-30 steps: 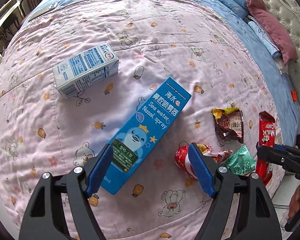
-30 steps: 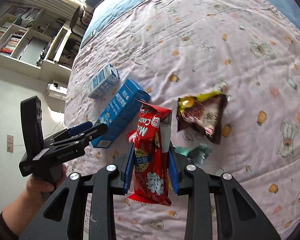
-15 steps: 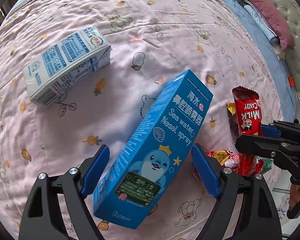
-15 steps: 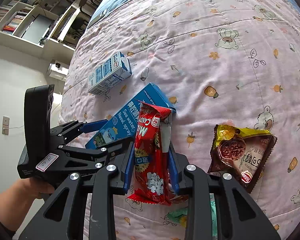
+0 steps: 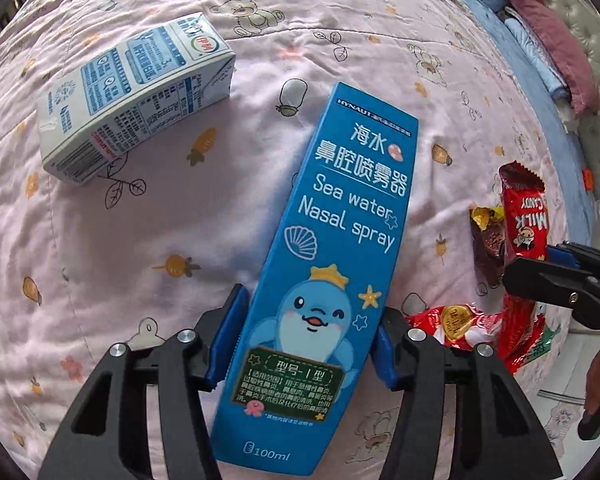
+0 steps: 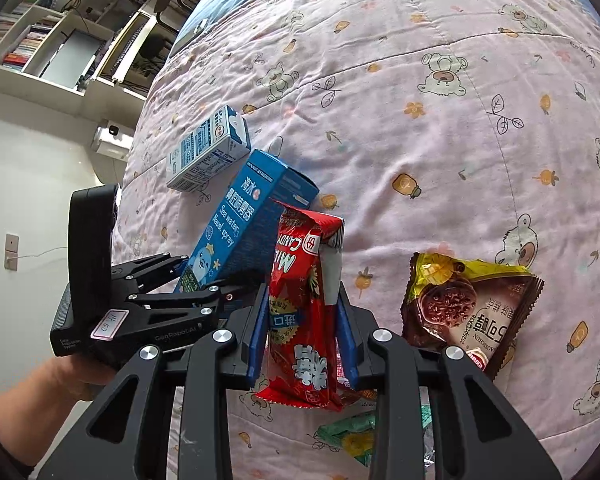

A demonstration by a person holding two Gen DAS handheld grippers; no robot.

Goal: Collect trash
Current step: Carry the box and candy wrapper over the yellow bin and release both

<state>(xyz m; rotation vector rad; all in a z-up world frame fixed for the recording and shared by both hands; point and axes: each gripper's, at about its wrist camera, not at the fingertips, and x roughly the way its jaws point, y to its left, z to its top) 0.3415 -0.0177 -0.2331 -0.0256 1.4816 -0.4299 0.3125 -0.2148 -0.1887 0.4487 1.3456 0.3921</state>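
2 blue pads of the left gripper [image 5: 302, 344] flank the near end of the spray box [image 5: 332, 264], whose long axis runs straight away from it along the fingers. Its jaws have just been closing and now look pressed on the box's sides. In the right view the box's far end looks tilted up off the quilt [image 5: 100, 264]. The right gripper [image 6: 302, 330], just beside, is clamped on the candy wrapper [image 6: 302, 312]. The milk carton [image 5: 136, 96] lies beyond, nearer the left hand.
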